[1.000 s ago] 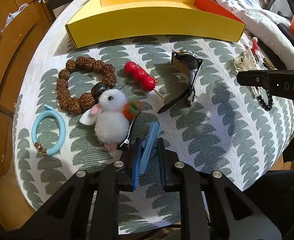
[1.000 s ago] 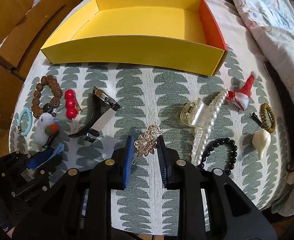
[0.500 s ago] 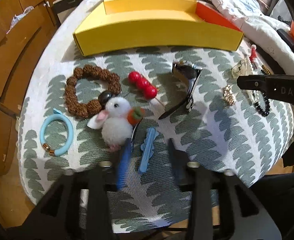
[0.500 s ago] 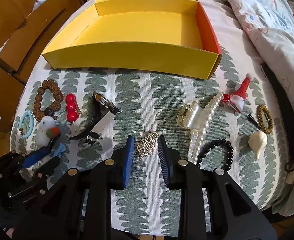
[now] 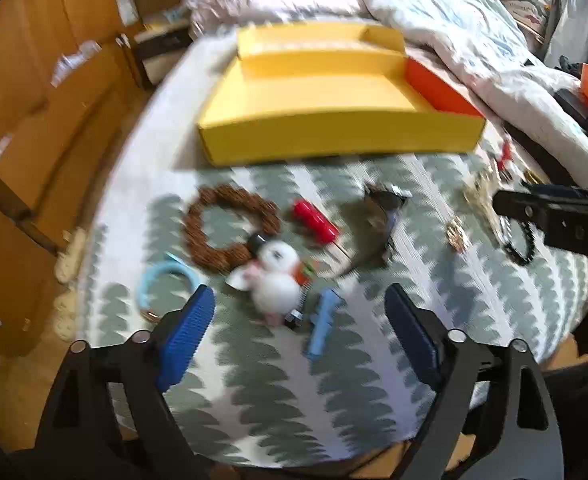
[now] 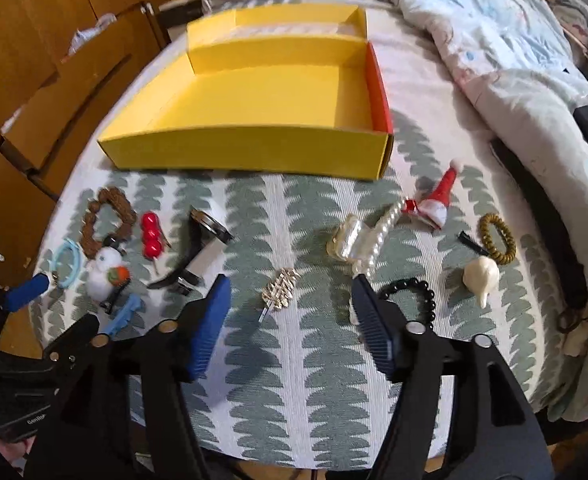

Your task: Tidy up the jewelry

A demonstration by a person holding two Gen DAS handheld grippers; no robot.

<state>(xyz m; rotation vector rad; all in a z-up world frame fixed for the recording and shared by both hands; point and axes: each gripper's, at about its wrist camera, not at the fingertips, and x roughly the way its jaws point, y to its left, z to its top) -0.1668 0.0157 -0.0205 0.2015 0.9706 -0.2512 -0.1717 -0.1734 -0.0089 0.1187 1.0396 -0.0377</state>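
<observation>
Bare cloth (image 6: 294,380) below gold clip (image 6: 279,292)

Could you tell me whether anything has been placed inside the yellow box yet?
No, the yellow box shows only bare yellow floor in the right wrist view.

Count: 1 yellow tray (image 6: 249,152), 2 bead bracelets (image 6: 107,222) (image 6: 410,294), 1 watch (image 6: 197,252), 2 hair ties (image 6: 496,242) (image 6: 67,262), several hair clips, exact number unclear.

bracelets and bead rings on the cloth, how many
4. Brown bead bracelet at far left, light blue bangle just below it, black bead bracelet beside the right gripper's right finger, gold coil hair tie at far right. Others may be hidden.
</observation>
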